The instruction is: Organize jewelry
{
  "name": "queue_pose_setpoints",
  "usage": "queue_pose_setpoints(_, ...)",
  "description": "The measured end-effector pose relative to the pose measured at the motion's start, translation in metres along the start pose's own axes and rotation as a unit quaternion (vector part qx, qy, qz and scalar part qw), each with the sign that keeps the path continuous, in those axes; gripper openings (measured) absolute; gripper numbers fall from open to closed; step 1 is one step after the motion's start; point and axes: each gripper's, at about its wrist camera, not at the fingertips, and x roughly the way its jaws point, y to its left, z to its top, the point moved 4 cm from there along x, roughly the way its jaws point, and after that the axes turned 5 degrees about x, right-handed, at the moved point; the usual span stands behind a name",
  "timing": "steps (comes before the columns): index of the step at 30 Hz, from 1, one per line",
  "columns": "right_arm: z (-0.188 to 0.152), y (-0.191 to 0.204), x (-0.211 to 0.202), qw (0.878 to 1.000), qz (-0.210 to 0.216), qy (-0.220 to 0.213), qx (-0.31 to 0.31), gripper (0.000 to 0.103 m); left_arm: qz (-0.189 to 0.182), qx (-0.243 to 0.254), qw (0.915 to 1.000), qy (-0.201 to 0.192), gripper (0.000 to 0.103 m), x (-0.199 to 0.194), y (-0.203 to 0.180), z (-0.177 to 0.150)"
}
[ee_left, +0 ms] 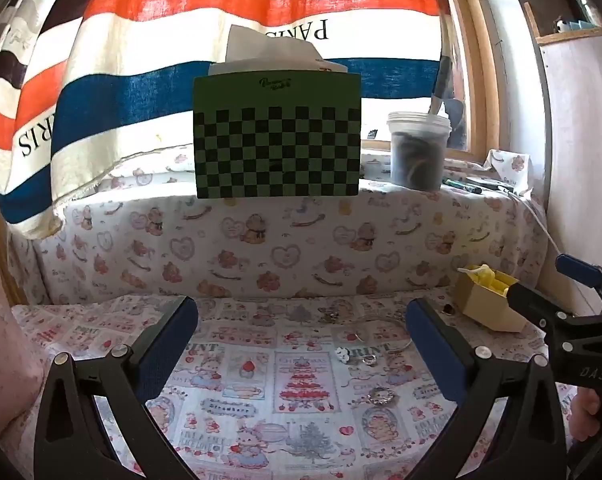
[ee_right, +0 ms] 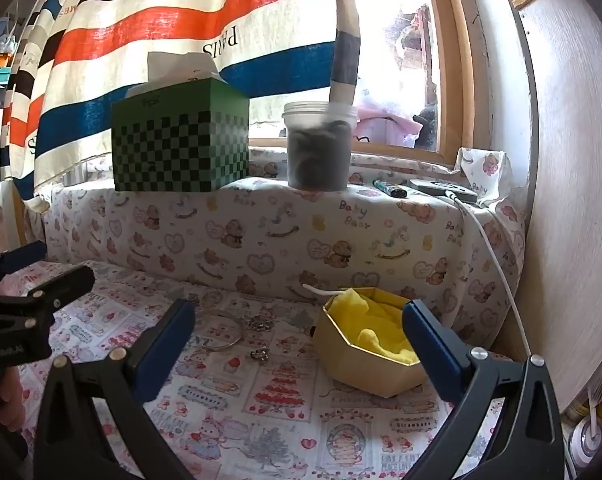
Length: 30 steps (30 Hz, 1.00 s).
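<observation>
A gold hexagonal jewelry box [ee_right: 361,354] lined with yellow cloth [ee_right: 365,320] sits open on the patterned tablecloth; it also shows in the left wrist view [ee_left: 489,304]. Loose jewelry lies on the cloth: a thin silver bangle [ee_right: 225,330], a small silver cluster [ee_right: 261,323], a small ring piece [ee_right: 260,355]. The left wrist view shows a white charm [ee_left: 343,354], a silver ring [ee_left: 369,359], a round crystal piece [ee_left: 381,395] and a dark ring [ee_left: 448,309]. My left gripper [ee_left: 301,344] is open and empty above the cloth. My right gripper [ee_right: 299,340] is open and empty, its right finger [ee_right: 433,348] in front of the box.
A green checkered tissue box [ee_right: 181,144] and a lidded plastic tub [ee_right: 319,148] stand on the covered ledge behind. A phone [ee_right: 445,190] with a white cable [ee_right: 497,264] lies at the ledge's right end. A striped towel [ee_left: 221,4] hangs over the window. A wooden panel [ee_right: 573,184] stands on the right.
</observation>
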Motion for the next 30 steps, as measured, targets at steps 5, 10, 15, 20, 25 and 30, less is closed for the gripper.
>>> queue_pose_setpoints(5, 0.001, 0.004, -0.001, 1.000, 0.001, -0.001, 0.002, 0.103, -0.001, -0.001, 1.0000, 0.000, 0.103, 0.001, 0.002, 0.000)
queue_pose_setpoints(10, 0.000, 0.002, 0.000, 1.000, 0.002, 0.001, 0.001, 0.103, 0.011, 0.004, 0.9999, -0.011, 0.103, -0.004, 0.001, 0.001)
queue_pose_setpoints(15, 0.000, 0.001, 0.000, 1.000, 0.000, 0.001, 0.002, 0.103, 0.012, -0.013, 0.9998, -0.005, 0.103, -0.002, 0.009, 0.000)
queue_pose_setpoints(20, 0.000, 0.001, 0.000, 1.000, 0.001, 0.001, 0.002, 0.103, 0.012, -0.016, 0.9998, -0.006, 0.103, -0.004, 0.009, 0.000)
queue_pose_setpoints(25, -0.001, 0.002, 0.001, 1.000, -0.003, 0.005, -0.002, 0.103, 0.003, 0.001, 1.0000, -0.007, 0.103, -0.006, 0.001, 0.002)
queue_pose_setpoints(30, -0.001, 0.002, 0.001, 1.000, -0.003, 0.003, -0.001, 0.103, 0.000, 0.005, 1.0000, -0.007, 0.103, -0.008, -0.002, 0.002)
